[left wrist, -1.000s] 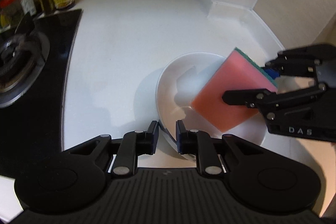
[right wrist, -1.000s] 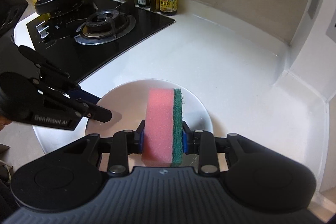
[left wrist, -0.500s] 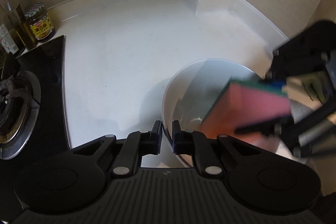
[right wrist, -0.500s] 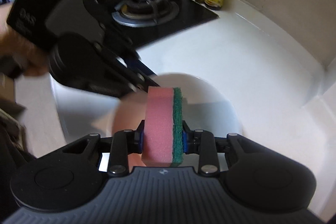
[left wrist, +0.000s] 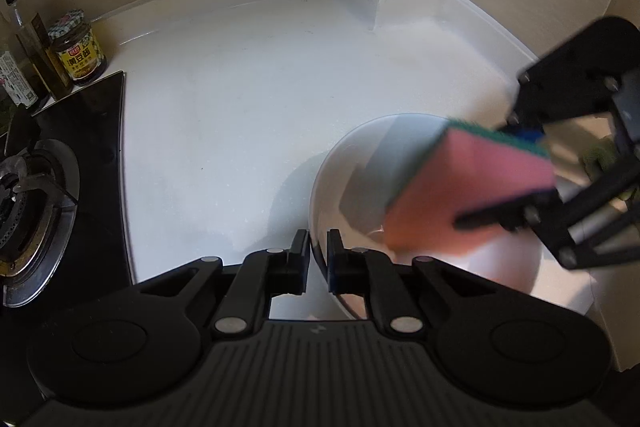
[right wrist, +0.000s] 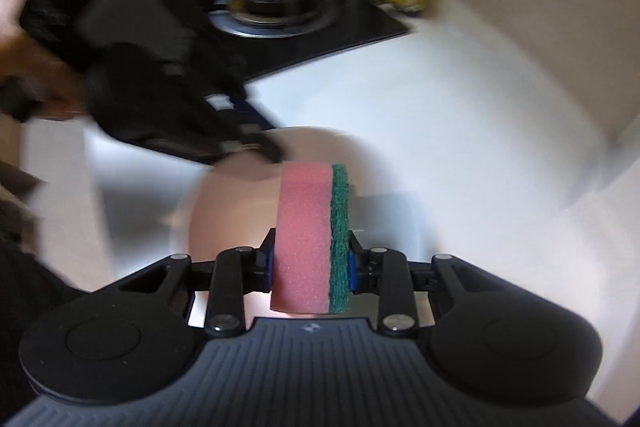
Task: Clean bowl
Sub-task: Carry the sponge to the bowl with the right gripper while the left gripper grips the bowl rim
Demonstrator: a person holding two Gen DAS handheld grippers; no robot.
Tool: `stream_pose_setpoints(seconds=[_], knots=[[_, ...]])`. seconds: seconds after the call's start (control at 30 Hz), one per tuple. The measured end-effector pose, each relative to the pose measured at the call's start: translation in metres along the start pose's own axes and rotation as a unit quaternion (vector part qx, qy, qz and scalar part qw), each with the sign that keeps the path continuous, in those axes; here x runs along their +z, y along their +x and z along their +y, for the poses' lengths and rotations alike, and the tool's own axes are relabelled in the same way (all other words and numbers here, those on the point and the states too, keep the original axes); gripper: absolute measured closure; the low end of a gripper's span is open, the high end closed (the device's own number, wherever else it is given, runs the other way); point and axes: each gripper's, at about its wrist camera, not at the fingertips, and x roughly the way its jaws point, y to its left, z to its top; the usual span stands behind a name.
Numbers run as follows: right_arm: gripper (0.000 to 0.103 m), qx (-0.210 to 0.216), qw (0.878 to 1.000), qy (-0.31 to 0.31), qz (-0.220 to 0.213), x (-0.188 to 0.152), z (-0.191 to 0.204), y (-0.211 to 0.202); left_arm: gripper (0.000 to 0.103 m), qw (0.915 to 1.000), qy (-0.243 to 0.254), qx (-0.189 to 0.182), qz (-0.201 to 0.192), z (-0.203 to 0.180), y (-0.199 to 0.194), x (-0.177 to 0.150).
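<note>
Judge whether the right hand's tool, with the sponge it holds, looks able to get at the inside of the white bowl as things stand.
Probably yes. The right tool grips the sponge over the open bowl, with nothing between them. The left tool, its jaws closing on the near rim, stays clear of the inside.

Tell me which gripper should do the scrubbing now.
Right. The right gripper is shut on the sponge, poised over the bowl. The left gripper is closing on the bowl's rim, so it likely steadies.
</note>
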Motion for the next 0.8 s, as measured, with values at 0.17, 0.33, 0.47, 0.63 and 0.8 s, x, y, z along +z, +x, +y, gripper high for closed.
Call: stream_pose_setpoints(seconds=[0.17, 0.33, 0.47, 0.63, 0.8], knots=[[0.075, 0.01, 0.999, -0.03, -0.02, 0.002, 0.022, 0.005, 0.097, 1.0, -0.002, -0.002, 0.0, 0.001, -0.001, 0.0], [0.076, 0.026, 0.997, -0.066, 0.011, -0.01, 0.025, -0.01, 0.097, 0.9999, -0.011, -0.007, -0.003, 0.002, 0.001, -0.002], [0.076, 0.036, 0.996, -0.079, 0.012, -0.012, 0.036, -0.023, 0.098, 0.9999, -0.008, -0.009, -0.002, 0.002, 0.003, -0.001], [0.076, 0.051, 0.996, -0.077, -0.01, -0.01, 0.056, -0.025, 0.1, 0.9998, 0.013, -0.014, -0.005, 0.001, 0.01, 0.007], [0.075, 0.031, 0.993, -0.116, 0.005, -0.015, 0.074, -0.034, 0.099, 0.9992, 0.016, -0.035, -0.008, 0.005, 0.017, 0.013]])
